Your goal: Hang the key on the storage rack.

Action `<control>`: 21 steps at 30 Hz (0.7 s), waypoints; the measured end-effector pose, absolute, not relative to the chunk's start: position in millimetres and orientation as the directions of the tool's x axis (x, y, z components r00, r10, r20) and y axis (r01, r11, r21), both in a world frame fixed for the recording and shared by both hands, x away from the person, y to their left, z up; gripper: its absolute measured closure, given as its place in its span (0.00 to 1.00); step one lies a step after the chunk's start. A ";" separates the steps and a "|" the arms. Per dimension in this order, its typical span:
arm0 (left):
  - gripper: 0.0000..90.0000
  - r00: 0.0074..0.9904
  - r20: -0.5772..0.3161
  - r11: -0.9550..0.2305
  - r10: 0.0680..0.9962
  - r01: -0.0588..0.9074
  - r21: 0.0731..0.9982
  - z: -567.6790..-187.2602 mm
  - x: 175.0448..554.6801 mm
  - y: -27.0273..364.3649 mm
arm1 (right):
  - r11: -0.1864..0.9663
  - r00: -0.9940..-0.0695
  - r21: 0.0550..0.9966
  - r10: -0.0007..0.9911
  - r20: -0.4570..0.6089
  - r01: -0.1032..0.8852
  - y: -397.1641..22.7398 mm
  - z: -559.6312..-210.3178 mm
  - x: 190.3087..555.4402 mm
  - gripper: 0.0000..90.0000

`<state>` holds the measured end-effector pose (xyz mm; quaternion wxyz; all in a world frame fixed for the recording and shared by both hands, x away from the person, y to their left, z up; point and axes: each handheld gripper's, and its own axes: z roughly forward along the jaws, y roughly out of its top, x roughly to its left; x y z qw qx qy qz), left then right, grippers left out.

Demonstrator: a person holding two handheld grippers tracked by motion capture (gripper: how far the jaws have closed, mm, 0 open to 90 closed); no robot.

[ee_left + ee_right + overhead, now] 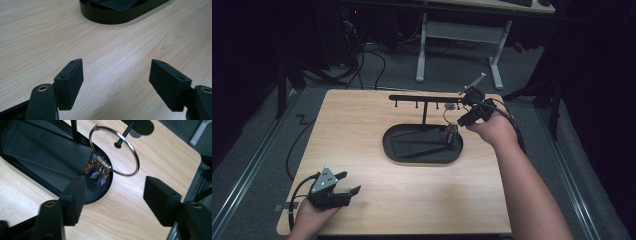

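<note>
The left gripper (116, 82) had its jaws spread wide with nothing between them, only bare wood of the table (112, 50) showing in the gap. In the high view this gripper (348, 183) sat at the table's near left corner, low over the wood, held by the left hand (312, 216), with its grey plate (325, 181) on top and its cable (294, 200) looping off the left edge. Ahead of its jaws, well apart, lay the dark rim of the tray (112, 18).

The right gripper (113, 195) also had its jaws released and wide apart, gripping nothing. Just beyond them hung a large metal ring (113, 151), apart from both jaws, with a cluster of small coloured tags (98, 173) threaded on its lower left and dangling over the tray's end. Whether the ring hung from a peg or only leaned there could not be told. In the high view the right gripper (464, 120) was at the far right of the table, held by the right hand (492, 130), near the right end of the rack.

The tray (397, 150) was a black oval dish at the table's middle, with a flat dark sheet (47, 152) lying in it. From it rose a thin post (425, 112) carrying a black bar (422, 98) with short pegs (417, 105) pointing down. The ring (451, 116) and tags (451, 135) showed at the tray's right end, below the bar. Beyond the table stood a white-legged desk (462, 35) on grey floor.
</note>
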<state>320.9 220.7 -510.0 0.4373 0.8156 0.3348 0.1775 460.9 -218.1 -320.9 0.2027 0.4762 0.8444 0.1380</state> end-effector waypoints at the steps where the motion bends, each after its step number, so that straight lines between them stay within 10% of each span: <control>1: 0.31 0.713 -0.001 -0.393 0.701 0.388 0.833 -510.2 320.8 220.5 | 0.508 -0.466 0.440 0.860 -0.208 0.740 -219.9 -323.7 456.5 0.36; 21: 0.30 0.738 -0.033 -0.387 0.674 0.390 0.835 -511.6 318.5 215.3 | 0.355 -0.450 0.703 0.891 -0.055 0.616 -234.3 -446.1 354.1 0.32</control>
